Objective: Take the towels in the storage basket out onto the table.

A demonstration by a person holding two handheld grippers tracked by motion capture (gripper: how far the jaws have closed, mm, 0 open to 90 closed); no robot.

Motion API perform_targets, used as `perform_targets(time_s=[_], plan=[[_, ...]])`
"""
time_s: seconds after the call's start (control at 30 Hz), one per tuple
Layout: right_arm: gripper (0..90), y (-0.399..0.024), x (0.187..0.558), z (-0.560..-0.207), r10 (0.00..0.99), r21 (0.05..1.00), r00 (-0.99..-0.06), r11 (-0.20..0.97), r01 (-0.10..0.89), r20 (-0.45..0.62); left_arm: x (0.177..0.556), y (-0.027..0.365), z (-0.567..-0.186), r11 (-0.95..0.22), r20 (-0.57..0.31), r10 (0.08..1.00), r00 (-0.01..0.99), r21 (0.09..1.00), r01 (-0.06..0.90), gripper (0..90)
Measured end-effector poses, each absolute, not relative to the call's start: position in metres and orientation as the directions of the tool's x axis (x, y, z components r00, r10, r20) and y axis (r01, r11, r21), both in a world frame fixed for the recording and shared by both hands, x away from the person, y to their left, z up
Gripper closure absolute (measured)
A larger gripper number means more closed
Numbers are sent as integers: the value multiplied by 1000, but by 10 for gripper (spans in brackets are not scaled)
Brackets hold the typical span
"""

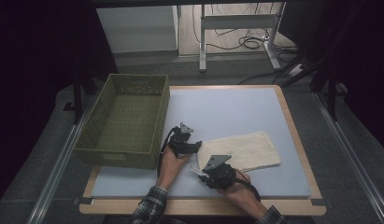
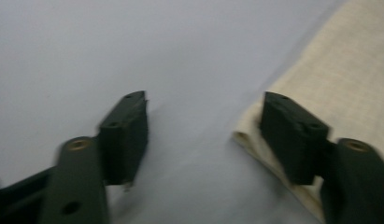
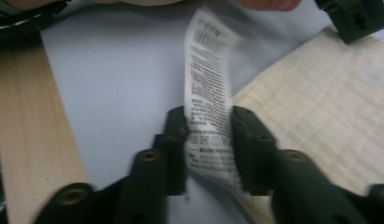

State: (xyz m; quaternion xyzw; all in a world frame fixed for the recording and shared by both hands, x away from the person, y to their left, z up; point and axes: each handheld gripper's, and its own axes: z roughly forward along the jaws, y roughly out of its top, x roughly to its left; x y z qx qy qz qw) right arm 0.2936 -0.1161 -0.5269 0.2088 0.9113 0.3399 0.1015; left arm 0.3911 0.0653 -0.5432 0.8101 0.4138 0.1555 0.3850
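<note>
Right hand-held gripper (image 3: 209,140) pinches a thin white printed care label (image 3: 210,93) on the cream waffle-weave towel (image 1: 241,149). Left hand-held gripper (image 2: 203,133) gapes half-open over the towel's corner, lower right, gripping nothing.

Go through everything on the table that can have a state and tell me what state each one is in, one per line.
Towel: folded, lying flat on the blue mat.
Care label: standing up off the towel, between the right tongs' jaws.
Basket: upright, nothing visible inside.
Left tongs: open, one jaw over the towel's edge, the other on the mat.
Right tongs: shut on the care label.
</note>
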Motion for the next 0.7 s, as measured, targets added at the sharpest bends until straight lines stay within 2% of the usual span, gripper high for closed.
perform_targets(time_s=[0.07,0.1,0.2,0.23,0.27,0.43,0.7], plan=[[803,-116,296,-527,455,662,-890,681,314,-46,389,64,-542,-367,-80,775,627,751,549,558],[821,-116,296,-526,455,660,-889,682,314,-47,389,64,-543,-360,-97,768,633,752,552,602],[836,-117,298,-526,457,657,-889,682,321,-40,389,64,-543,-350,-125,759,639,750,562,747],[842,-118,300,-526,463,657,-886,672,342,-12,390,65,-543,-339,-167,736,656,749,570,828],[844,-119,302,-525,466,659,-885,663,354,7,390,64,-543,-338,-168,737,654,748,572,851],[844,-120,306,-525,458,670,-886,636,384,73,388,68,-541,-317,-161,763,626,751,579,878],[843,-101,307,-520,421,696,-900,613,374,112,374,76,-533,-330,-72,829,554,737,590,872]])
